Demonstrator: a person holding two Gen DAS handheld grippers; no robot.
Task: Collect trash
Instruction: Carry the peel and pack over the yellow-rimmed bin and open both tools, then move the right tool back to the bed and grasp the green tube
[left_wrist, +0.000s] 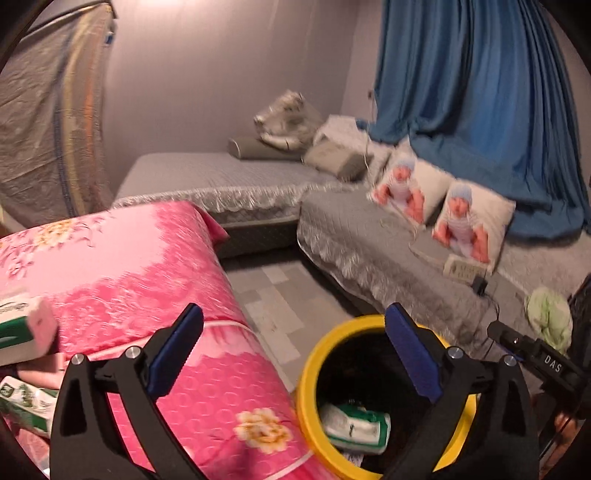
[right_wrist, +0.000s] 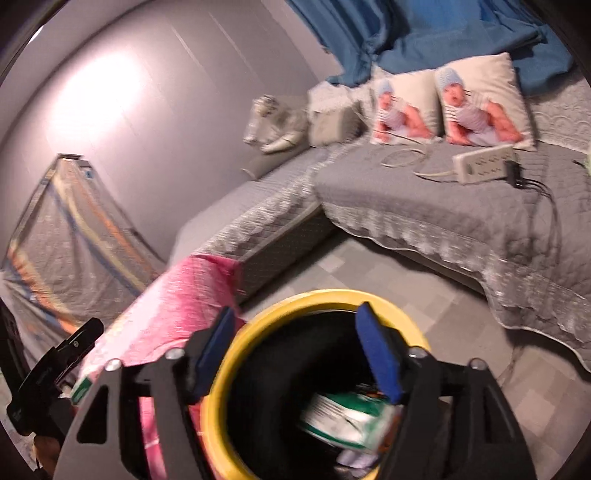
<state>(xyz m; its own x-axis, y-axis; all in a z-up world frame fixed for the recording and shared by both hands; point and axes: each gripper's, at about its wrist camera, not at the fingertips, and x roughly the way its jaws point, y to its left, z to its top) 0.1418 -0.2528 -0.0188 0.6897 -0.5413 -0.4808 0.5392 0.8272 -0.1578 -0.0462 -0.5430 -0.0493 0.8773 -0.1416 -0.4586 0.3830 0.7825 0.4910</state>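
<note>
- Trash in the form of a crumpled green-and-white paper packet (left_wrist: 356, 428) is seen lying inside the round yellow-rimmed bin with a dark interior (left_wrist: 310, 373), near the bottom of the left wrist view.
- The left gripper (left_wrist: 295, 354) is held with its blue-padded fingers (left_wrist: 175, 354) spread wide apart and nothing between them; its right finger is seen against the bin's opening, its left finger against the pink floral quilted bedcover (left_wrist: 140, 266).
- The right gripper (right_wrist: 299, 354) is likewise released, its blue pads (right_wrist: 376, 354) parted and directed into the bin's mouth (right_wrist: 236, 339); the packet (right_wrist: 343, 417) is shown in the bin beyond the right pad (blurred, so contact cannot be judged).
- More green-and-white packets (left_wrist: 22, 325) are visible at the far left edge of the left wrist view, on or beside the pink bedcover; their outlines are smeared.
- The bin is placed on the grey tiled floor (left_wrist: 280, 295), just beside the pink bedcover on its left.
- Further away, a grey quilted low sofa with a lace-trimmed edge (right_wrist: 424, 206) is seen, with two cushions printed with a baby in a blue hat (right_wrist: 480, 107) propped at its back and a white power strip (right_wrist: 484, 162) lying in front of them.
- A blue curtain (left_wrist: 461, 92) is hung behind the cushions.
</note>
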